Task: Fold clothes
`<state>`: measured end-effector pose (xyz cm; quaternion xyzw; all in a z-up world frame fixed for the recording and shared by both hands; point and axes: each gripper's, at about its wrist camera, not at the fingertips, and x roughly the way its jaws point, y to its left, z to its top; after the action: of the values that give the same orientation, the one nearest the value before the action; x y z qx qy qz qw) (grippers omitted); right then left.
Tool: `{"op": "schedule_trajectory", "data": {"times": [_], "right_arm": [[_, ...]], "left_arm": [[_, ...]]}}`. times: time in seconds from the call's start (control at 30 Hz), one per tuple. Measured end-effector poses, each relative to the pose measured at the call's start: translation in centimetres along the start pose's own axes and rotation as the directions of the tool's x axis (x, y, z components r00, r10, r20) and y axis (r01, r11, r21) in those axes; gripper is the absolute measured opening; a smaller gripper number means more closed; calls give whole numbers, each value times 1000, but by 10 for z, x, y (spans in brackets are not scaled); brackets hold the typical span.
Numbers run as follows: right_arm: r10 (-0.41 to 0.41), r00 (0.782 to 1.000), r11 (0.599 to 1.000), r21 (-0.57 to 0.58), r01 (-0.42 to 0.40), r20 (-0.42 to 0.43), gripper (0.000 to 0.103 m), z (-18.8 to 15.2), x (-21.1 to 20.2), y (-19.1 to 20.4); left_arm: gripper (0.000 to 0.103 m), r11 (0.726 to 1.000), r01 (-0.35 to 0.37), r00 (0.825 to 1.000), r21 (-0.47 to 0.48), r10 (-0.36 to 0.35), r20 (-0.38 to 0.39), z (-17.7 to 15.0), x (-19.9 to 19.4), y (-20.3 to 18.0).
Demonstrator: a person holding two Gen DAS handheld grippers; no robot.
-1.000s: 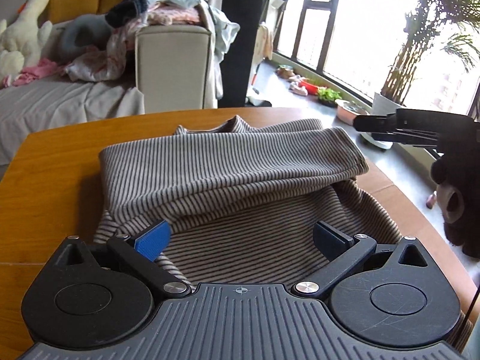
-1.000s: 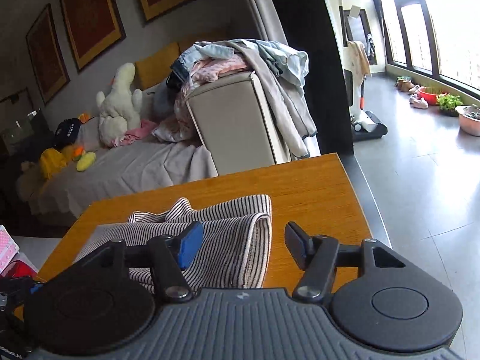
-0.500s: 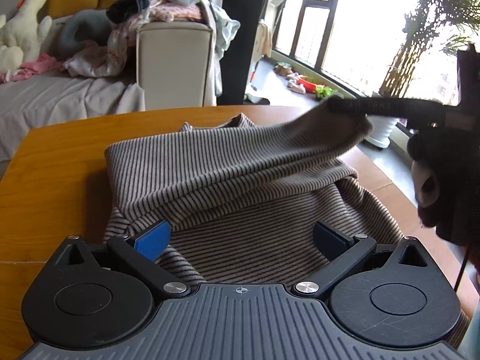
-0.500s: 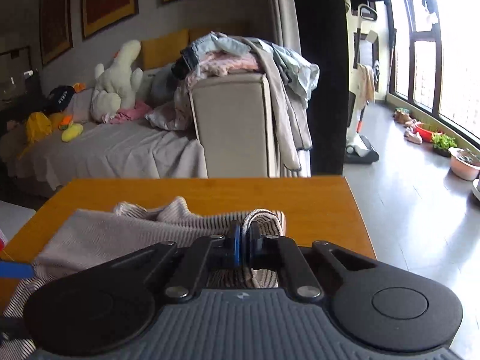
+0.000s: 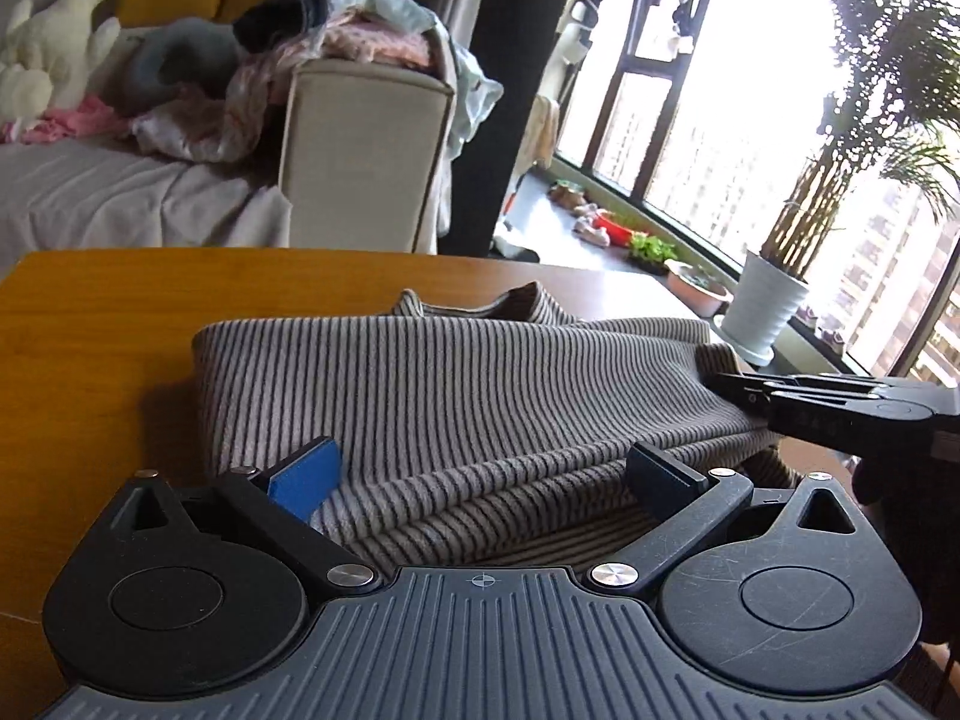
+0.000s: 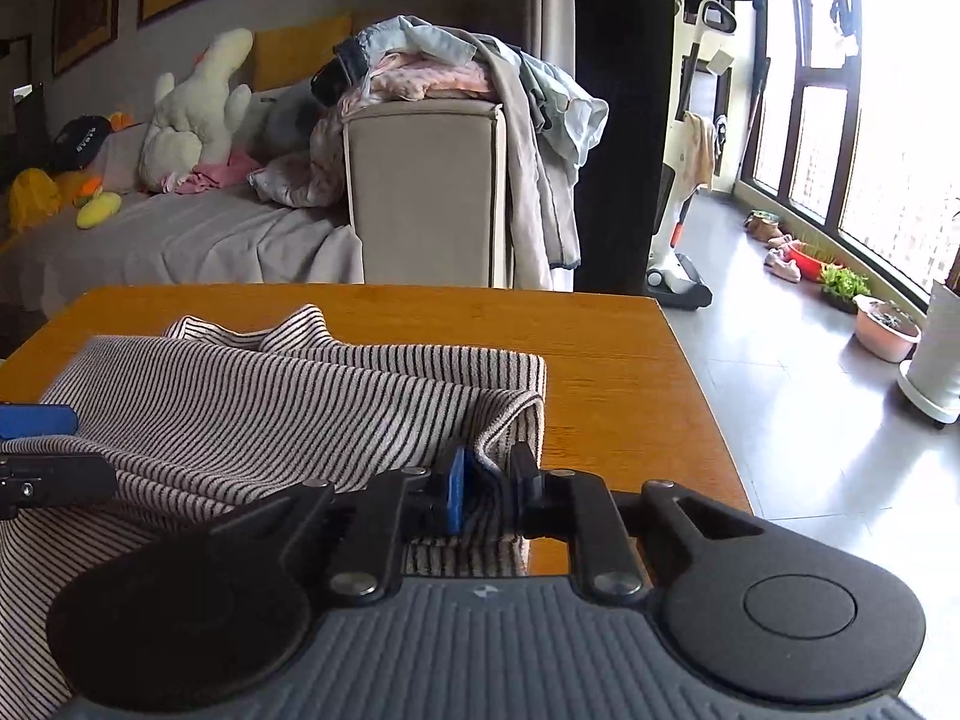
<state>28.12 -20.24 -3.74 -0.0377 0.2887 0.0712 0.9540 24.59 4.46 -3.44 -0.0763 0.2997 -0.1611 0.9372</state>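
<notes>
Cloth from the striped garment (image 6: 252, 414), lying partly folded on the worktop (image 6: 624, 372) near its right edge, is now clamped in the right tongs (image 6: 487, 486), lower than a moment ago, laying the fold flatter, while the left tongs (image 5: 480, 471) hover apart.

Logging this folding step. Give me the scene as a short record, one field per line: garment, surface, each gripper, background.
garment: striped sweater, partly folded, one layer lying over the body
surface: wooden table
left gripper: open, fingers apart over the sweater's near edge, gripping nothing
right gripper: shut on the sweater's right-hand fold
background: sofa with a clothes pile on its armrest; potted plant by the window
</notes>
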Motion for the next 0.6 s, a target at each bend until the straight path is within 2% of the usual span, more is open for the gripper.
{"op": "schedule_trajectory", "data": {"times": [0.17,0.2,0.27,0.33,0.4,0.47,0.5,0.6], "right_arm": [[-42,999,999,-26,42,14,25,-1,-2,5],[-48,999,998,-26,48,18,30,-1,-3,5],[-53,998,998,-15,54,30,44,0,-8,3],[-45,997,999,-3,45,56,76,3,-18,2],[-1,994,1000,8,0,106,89,6,-33,6],[58,984,998,-1,-58,168,95,9,-50,17],[93,976,996,-11,-93,196,103,10,-57,24],[134,978,991,-24,-132,160,103,7,-53,42]], "left_arm": [[103,1000,-14,1000,16,14,-6,-1,-1,-4],[103,1000,-16,1000,17,17,-6,-1,-1,-5],[103,1000,-22,1000,21,22,-6,-2,-2,-5],[103,999,-33,999,26,33,-5,-3,-3,-6],[103,998,-51,999,33,51,-6,-6,-7,-8],[103,997,-72,997,39,72,-8,-9,-10,-9],[103,996,-82,997,42,83,-8,-10,-13,-9],[103,994,-107,994,38,107,-9,-16,-23,-7]]}}
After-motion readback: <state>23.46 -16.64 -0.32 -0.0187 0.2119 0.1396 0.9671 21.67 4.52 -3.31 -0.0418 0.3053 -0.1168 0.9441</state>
